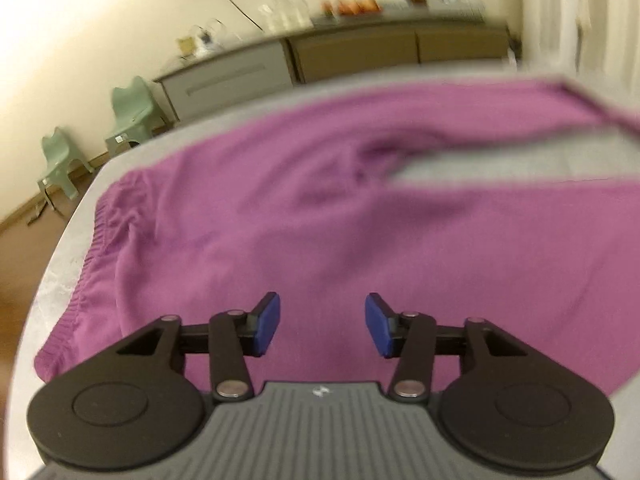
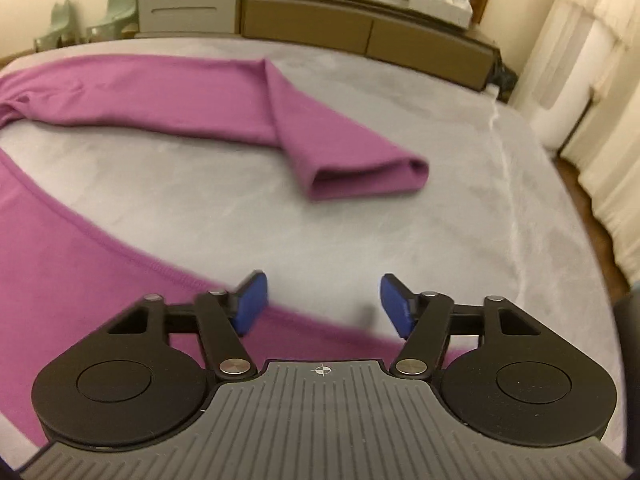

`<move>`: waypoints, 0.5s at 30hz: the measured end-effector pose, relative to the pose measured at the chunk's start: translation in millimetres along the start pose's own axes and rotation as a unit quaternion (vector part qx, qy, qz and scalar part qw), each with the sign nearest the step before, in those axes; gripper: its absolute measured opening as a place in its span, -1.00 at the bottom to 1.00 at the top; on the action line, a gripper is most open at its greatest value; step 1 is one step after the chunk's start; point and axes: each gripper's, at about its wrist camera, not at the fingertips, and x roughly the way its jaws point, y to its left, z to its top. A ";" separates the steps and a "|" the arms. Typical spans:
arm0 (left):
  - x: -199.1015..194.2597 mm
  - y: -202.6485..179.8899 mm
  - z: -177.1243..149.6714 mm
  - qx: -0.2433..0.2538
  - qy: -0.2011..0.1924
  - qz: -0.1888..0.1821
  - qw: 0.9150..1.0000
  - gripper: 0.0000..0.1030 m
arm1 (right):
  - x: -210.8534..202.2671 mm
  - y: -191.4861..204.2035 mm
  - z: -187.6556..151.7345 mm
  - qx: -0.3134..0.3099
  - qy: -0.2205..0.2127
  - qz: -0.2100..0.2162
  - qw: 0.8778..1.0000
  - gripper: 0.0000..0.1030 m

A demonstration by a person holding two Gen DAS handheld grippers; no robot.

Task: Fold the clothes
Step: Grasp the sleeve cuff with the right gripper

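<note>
I had the purple trousers (image 1: 320, 216) spread across the grey bed (image 2: 400, 220), the elastic waistband (image 1: 86, 256) bunched at the left in the left wrist view. My left gripper (image 1: 322, 324) hung over the seat of the garment with its blue pads (image 1: 267, 322) spread apart and nothing between them; that view was blurred, so I could not tell how close the pads were to the cloth. My right gripper (image 2: 321, 306) was also spread wide and held nothing. It hung over the hem edge of the near trouser leg (image 2: 60, 280), which ran slantwise under the left finger. The far leg (image 2: 180, 96) lay apart from it across the bed, bent back toward me, its open cuff (image 2: 368, 178) resting on the bare cover. A long sideboard (image 2: 304, 20) stood beyond the bed, with two pale green chairs (image 1: 100, 136) at its left.
</note>
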 end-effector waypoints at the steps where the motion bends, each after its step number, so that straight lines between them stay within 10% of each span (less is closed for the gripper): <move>1: -2.8 4.1 4.6 -0.023 -0.011 -0.009 1.000 0.06 | -0.4 -2.1 7.4 0.004 -0.018 -0.006 1.000 0.19; 8: 12.9 -8.4 19.3 -0.058 -0.015 -0.039 0.997 0.06 | 49.4 20.1 49.5 -0.055 -0.040 -0.029 0.997 0.22; 12: 17.7 -10.1 19.4 -0.073 -0.022 -0.064 0.995 0.06 | 60.1 3.7 57.3 -0.034 -0.030 -0.033 0.998 -0.97; 15: 17.0 -1.2 32.4 -0.155 -0.029 -0.131 0.979 0.06 | 14.3 -12.9 57.4 -0.041 -0.064 -0.005 0.997 -0.97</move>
